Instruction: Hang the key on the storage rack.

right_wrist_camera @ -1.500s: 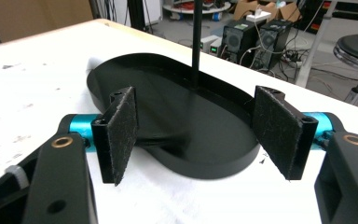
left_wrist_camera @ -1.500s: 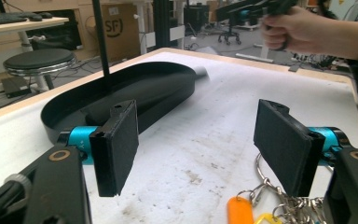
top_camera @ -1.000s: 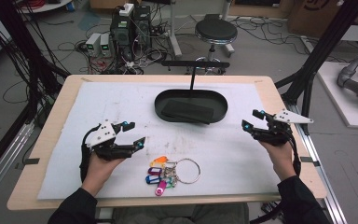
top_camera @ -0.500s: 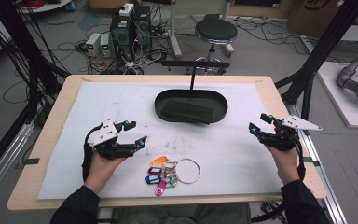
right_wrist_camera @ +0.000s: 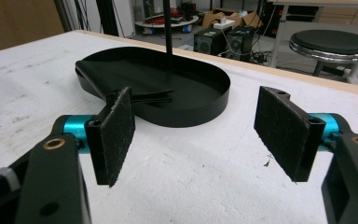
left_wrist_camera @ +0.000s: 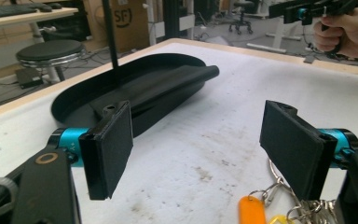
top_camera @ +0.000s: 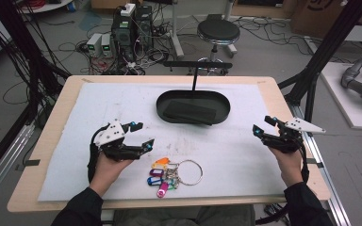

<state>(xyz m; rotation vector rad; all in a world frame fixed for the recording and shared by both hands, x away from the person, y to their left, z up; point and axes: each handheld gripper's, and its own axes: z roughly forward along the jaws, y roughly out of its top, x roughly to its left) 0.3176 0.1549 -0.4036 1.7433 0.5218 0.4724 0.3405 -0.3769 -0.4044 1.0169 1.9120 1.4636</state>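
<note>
High view is showing the key ring (top_camera: 175, 173) with its coloured tags lying on the white surface (top_camera: 245, 155), on the near side of the black oval tray (top_camera: 193, 107) and just beside the left claw (top_camera: 142, 136). The left claw's jaws have just been opening and are standing wide with nothing between them. The right claw (top_camera: 263, 126) is hovering to the right of the tray, well apart from the key ring, its jaws also gaping wide and empty.

The tray (top_camera: 193, 107) was black on a white mat (top_camera: 245, 155); the key ring (top_camera: 188, 172) was silver, with orange, blue, purple and pink tags; both grippers had black jaws with turquoise collars; the table (top_camera: 52, 141) edge was pale wood
</note>
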